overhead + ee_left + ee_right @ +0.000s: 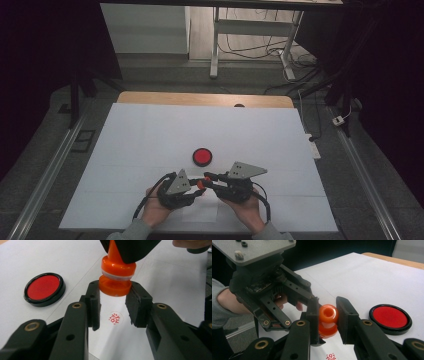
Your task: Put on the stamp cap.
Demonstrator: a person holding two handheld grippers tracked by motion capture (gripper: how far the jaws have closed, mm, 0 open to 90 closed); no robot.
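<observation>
The orange stamp is hanging in the air between my two hands, just above the white paper, with nothing of it touching the sheet.

Going from the biggest thing down: the tabletop is carrying that wide paper so that any print lands on a clean, flat surface, and its wooden edge is showing along the far side.

My left hand-held gripper is reaching in from one side and my right hand-held gripper from the other, so their tips are meeting over the near middle of the sheet. I am holding them this way, I judge, because the stamp comes in two parts and each needs its own grip. The right one is clamped on the stamp's rounded handle, pads pressing on both flanks. The left one is clamped on the orange cap at the stamp's lower end, which is sitting slightly skewed under the white ring of the body; whether it is going on or coming off I cannot tell.

The round ink pad is lying open just beyond my hands, red face up and within easy reach for inking.

Smallest of all, a red stamped mark is sitting on the paper directly below the stamp, framed between my left jaws.
</observation>
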